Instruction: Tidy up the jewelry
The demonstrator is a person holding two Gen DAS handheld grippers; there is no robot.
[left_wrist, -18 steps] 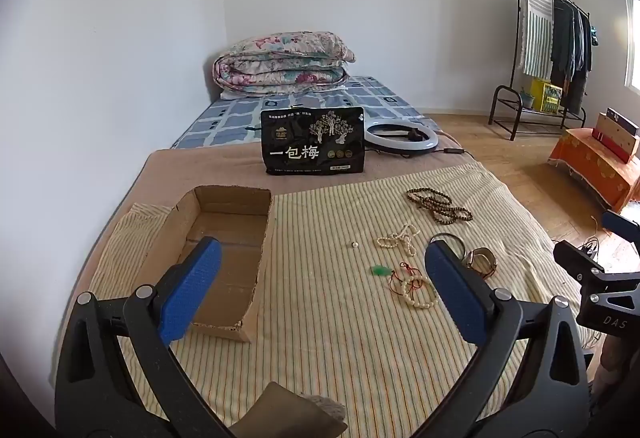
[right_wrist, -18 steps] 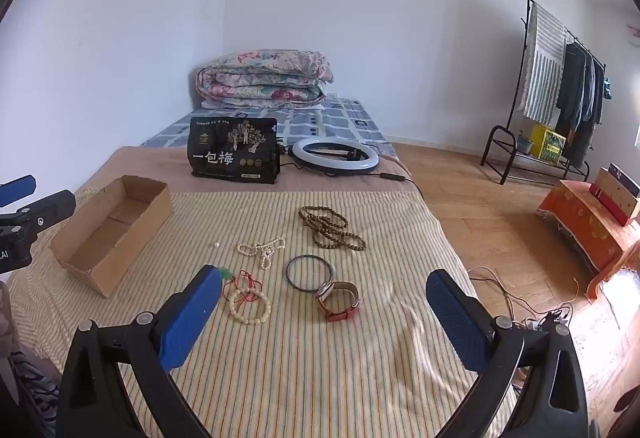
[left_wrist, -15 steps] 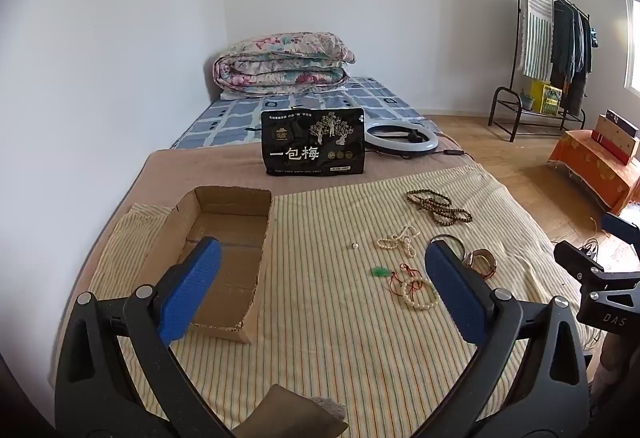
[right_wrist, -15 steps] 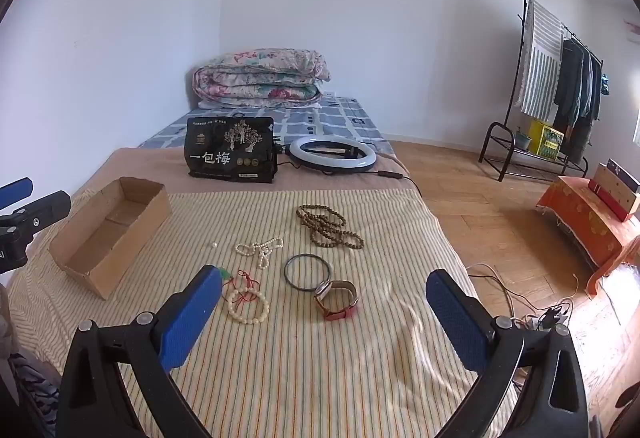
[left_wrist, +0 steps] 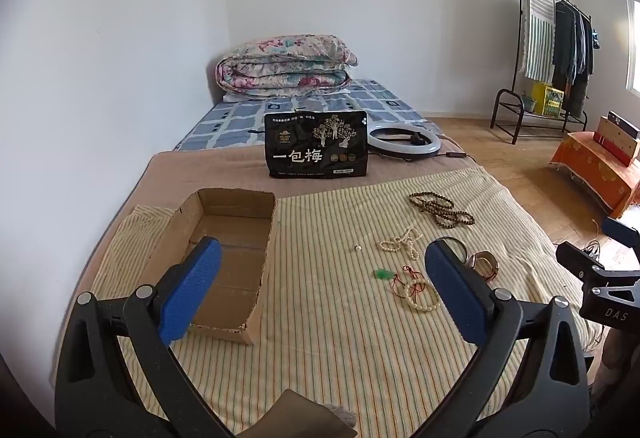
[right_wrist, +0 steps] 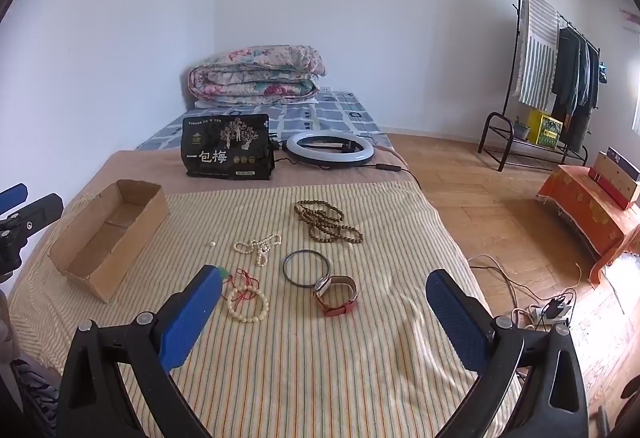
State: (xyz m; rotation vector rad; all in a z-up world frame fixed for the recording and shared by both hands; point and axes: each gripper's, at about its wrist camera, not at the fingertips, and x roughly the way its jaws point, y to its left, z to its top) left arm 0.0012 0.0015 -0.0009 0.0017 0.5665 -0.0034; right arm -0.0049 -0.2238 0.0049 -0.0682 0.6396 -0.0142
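On the striped cloth (right_wrist: 320,358) lie loose pieces of jewelry: a brown bead necklace (right_wrist: 326,222), a white bead string (right_wrist: 258,244), a dark bangle (right_wrist: 306,267), a red-strapped watch (right_wrist: 337,295), a cream bead bracelet with red cord (right_wrist: 247,304) and a small green piece (left_wrist: 382,273). An open cardboard box (left_wrist: 224,258) sits at the left. My left gripper (left_wrist: 320,290) hovers open near the box's right side. My right gripper (right_wrist: 324,312) is open above the watch and bracelet, holding nothing.
A black snack bag (left_wrist: 316,145) and a ring light (left_wrist: 404,141) stand behind the cloth, with a folded quilt (left_wrist: 286,65) at the wall. To the right are wooden floor, a clothes rack (right_wrist: 552,85), an orange-covered stand (right_wrist: 592,209) and cables (right_wrist: 540,302).
Both views have shifted only slightly; the jewelry and box lie as before and both grippers stay open.
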